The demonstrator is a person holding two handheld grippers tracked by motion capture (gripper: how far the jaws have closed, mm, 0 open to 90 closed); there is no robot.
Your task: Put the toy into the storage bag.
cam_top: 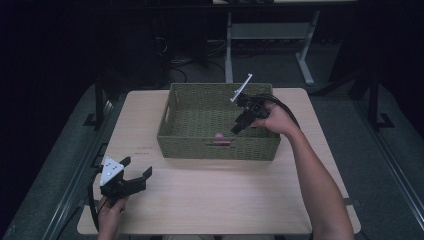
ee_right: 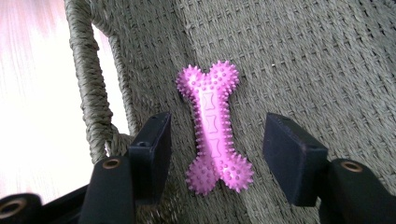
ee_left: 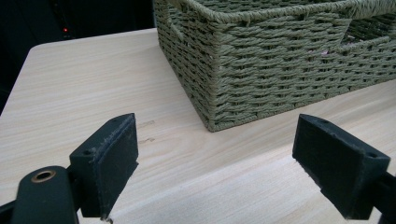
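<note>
High view: a green woven basket [cam_top: 175, 127] is seen standing on the light wooden counter [cam_top: 210, 190], and every place below is given from that basket. The right gripper [cam_top: 239, 126] is held by a hand [cam_top: 275, 119] over the basket's near right part, tilted down into it. A pink spiked bone toy [cam_top: 219, 135] is seen lying on the basket's floor just behind the near wall, close below the gripper's tips.

From the right gripper view, the toy [ee_right: 214, 127] is shown flat on the woven floor between the two black fingers [ee_right: 152, 154], which are spread to either side of it without touching it; nothing is clamped. The basket's near wall with its handle opening [ee_right: 93, 107] is seen just beside the toy.

The left gripper [cam_top: 137, 167] is held low over the counter in front of the basket's near left corner, well apart from it. In the left gripper view its fingers [ee_left: 112, 163] are seen wide apart with bare counter [ee_left: 93, 84] between them and the basket's corner [ee_left: 212, 88] ahead.
</note>
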